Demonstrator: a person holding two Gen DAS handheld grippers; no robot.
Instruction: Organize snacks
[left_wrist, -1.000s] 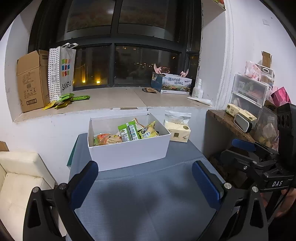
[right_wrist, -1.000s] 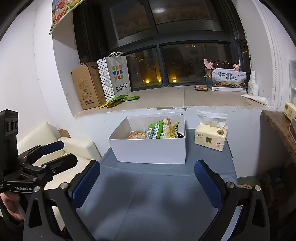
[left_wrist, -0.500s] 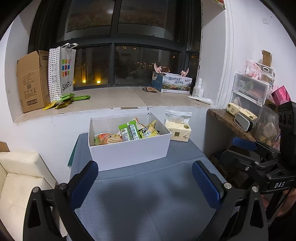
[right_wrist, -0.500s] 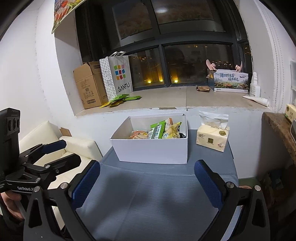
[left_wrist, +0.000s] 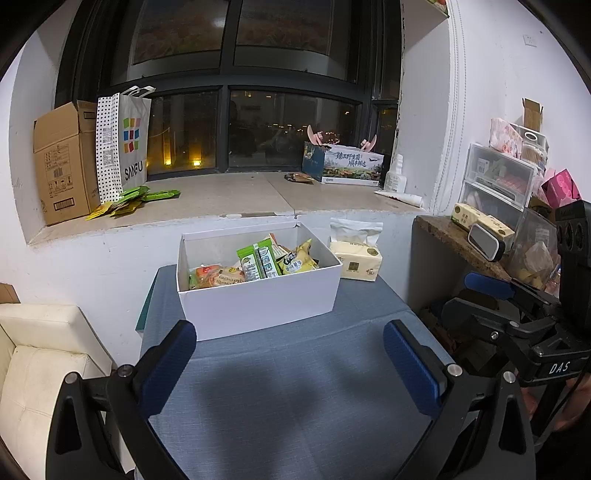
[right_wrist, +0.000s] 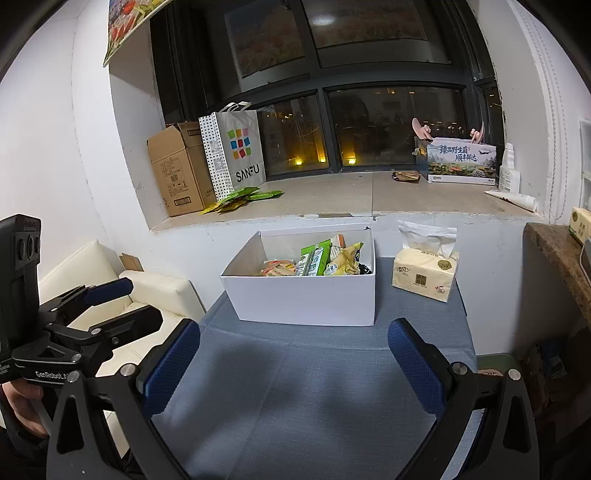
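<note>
A white open box (left_wrist: 258, 302) (right_wrist: 303, 299) stands at the far side of a grey-blue clothed table (left_wrist: 295, 387) (right_wrist: 295, 398). Inside lie several snack packs: an orange pack (left_wrist: 210, 277), green packs (left_wrist: 258, 260) (right_wrist: 314, 256) and a yellow bag (left_wrist: 297, 260) (right_wrist: 345, 260). My left gripper (left_wrist: 290, 354) hovers open over the table's near half, nothing between its blue pads. My right gripper (right_wrist: 293, 356) is likewise open and empty, short of the box. Each gripper shows at the edge of the other's view.
A tissue pack (left_wrist: 356, 254) (right_wrist: 424, 273) sits right of the box. The window ledge holds a cardboard carton (left_wrist: 62, 162), a SANFU bag (left_wrist: 123, 147), green sachets (left_wrist: 129, 197) and a printed box (left_wrist: 343, 168). A cream sofa (left_wrist: 33, 354) is left; a cluttered shelf (left_wrist: 498, 206) right.
Both views have crept slightly higher and closer to the box. Neither gripper's opening has changed, and the snacks lie as before.
</note>
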